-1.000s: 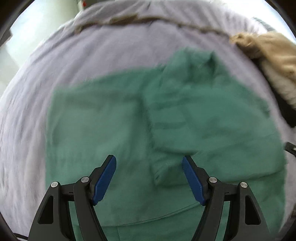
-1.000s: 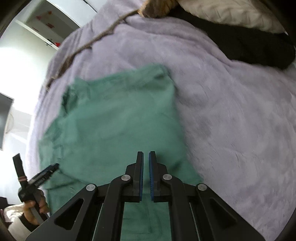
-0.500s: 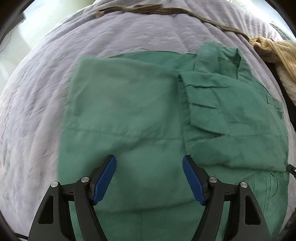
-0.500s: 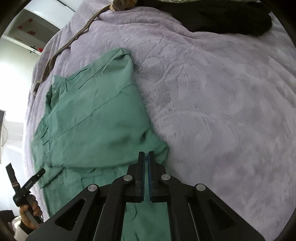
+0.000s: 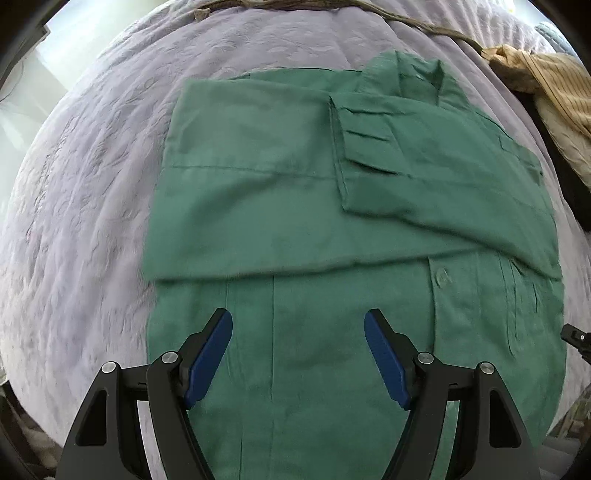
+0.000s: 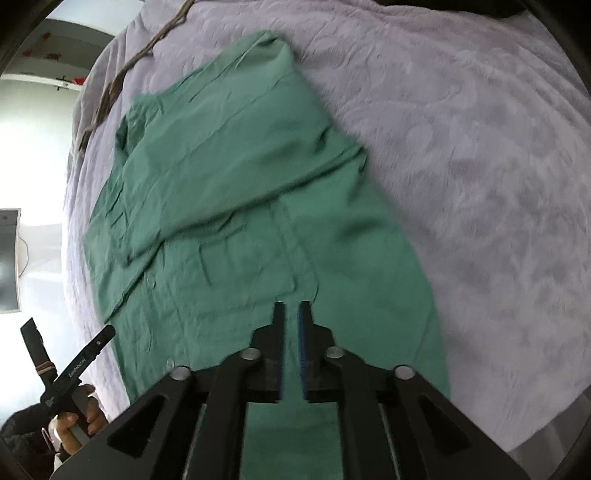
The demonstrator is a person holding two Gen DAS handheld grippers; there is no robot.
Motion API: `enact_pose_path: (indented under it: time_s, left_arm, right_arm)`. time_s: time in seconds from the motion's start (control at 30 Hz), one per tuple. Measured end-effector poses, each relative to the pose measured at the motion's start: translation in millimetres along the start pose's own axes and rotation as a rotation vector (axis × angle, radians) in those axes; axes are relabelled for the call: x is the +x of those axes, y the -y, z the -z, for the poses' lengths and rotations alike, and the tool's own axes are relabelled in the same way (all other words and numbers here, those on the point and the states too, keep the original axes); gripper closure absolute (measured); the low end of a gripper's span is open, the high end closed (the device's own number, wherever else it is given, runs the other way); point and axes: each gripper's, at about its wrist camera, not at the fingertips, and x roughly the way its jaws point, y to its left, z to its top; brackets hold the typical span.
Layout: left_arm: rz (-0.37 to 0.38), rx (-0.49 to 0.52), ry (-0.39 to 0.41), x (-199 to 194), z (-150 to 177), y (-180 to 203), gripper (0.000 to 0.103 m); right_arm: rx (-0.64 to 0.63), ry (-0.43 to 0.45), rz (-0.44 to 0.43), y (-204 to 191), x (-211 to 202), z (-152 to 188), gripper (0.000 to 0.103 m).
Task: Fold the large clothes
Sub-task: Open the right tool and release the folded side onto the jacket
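A green button shirt (image 5: 295, 206) lies flat on a lilac bedspread (image 5: 85, 206), both sleeves folded across its chest and its collar at the far end. My left gripper (image 5: 298, 321) hangs open above the lower front of the shirt, nothing between its blue pads (image 5: 210, 350). In the right wrist view the same shirt (image 6: 251, 206) stretches away from me. My right gripper (image 6: 291, 308) hovers over the hem end with its jaws opening, a narrow gap between them and no cloth in it.
A tan striped garment (image 5: 546, 88) lies on dark cloth at the far right of the bed. A brown cord (image 5: 332, 5) runs along the far edge. A hand holding the left gripper's handle (image 6: 70, 380) shows at the lower left of the right wrist view.
Both grippers have drawn back toward the hem, so more of the shirt shows. The right gripper's jaws have parted slightly from shut. The left stayed open.
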Motion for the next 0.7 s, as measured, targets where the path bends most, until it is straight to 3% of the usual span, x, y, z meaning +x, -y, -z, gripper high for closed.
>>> enact_pose_path:
  time_s: [0.07, 0.13, 0.27, 0.37, 0.4, 0.47, 0.53, 0.6, 0.63, 0.7]
  left_arm:
    - [-0.006, 0.002, -0.015, -7, 12, 3, 0.026]
    - [-0.008, -0.012, -0.021, -15, 20, 4, 0.009]
    - [-0.011, -0.035, -0.024, -28, 38, 6, 0.009]
    - [-0.016, -0.05, -0.029, -37, 49, 7, 0.009]
    - [-0.022, -0.055, -0.029, -39, 52, 8, 0.0]
    - [-0.027, -0.063, -0.025, -44, 57, 9, 0.0]
    - [-0.031, -0.061, -0.03, -47, 61, 11, 0.0]
    - [-0.041, -0.057, -0.033, -50, 65, 14, 0.0]
    - [-0.043, -0.058, -0.034, -51, 67, 14, 0.0]
    - [-0.043, -0.063, -0.037, -54, 71, 16, 0.0]
  right_arm:
    - [-0.003, 0.004, 0.005, -4, -5, 6, 0.054]
    - [-0.014, 0.0, 0.003, -8, -8, 10, 0.054]
    - [-0.03, -0.014, 0.002, -15, -14, 15, 0.053]
    - [-0.046, -0.004, 0.007, -18, -19, 16, 0.042]
    - [-0.051, 0.0, 0.004, -19, -21, 16, 0.04]
    - [-0.06, -0.001, 0.0, -21, -23, 16, 0.039]
    - [-0.073, -0.005, -0.006, -24, -23, 16, 0.03]
    - [-0.087, 0.002, -0.026, -26, -25, 18, 0.028]
    - [-0.097, 0.006, -0.031, -28, -25, 20, 0.025]
    - [-0.126, 0.016, -0.043, -32, -26, 23, 0.0]
